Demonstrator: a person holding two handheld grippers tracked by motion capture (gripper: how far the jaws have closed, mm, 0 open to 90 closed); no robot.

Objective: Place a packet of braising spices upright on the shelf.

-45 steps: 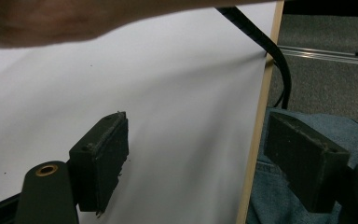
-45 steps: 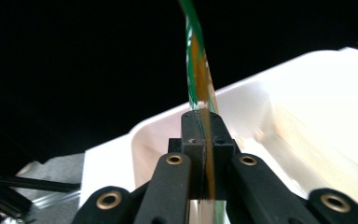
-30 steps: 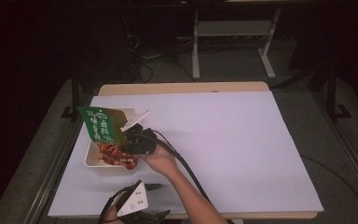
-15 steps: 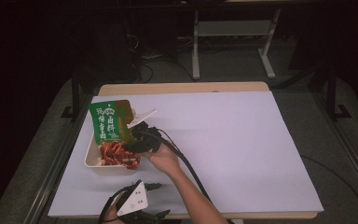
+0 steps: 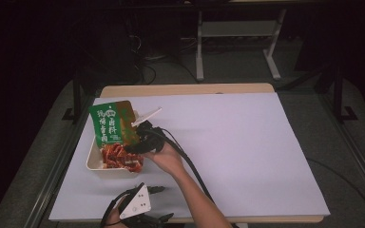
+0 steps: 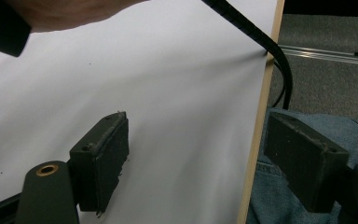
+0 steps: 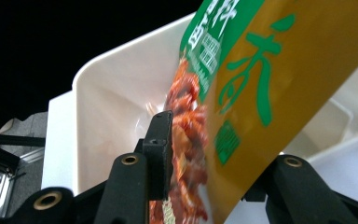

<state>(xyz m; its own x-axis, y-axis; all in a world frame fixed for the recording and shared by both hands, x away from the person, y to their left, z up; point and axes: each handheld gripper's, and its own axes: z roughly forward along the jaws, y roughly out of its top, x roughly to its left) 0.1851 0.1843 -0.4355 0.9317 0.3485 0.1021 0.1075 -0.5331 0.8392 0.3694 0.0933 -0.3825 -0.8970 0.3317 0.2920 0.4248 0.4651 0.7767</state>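
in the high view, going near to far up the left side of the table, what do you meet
left gripper → white tray with red snack pieces → green and gold snack bag → far wooden table edge

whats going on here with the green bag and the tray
A person works at a white-covered table with a gripper in each hand. The right gripper is at a green and gold snack bag over a white tray, where red snack pieces lie. Its jaws have just been opening, with the bag between them; whether the pads press on it I cannot tell. The left gripper rests open at the table's near edge, holding nothing.
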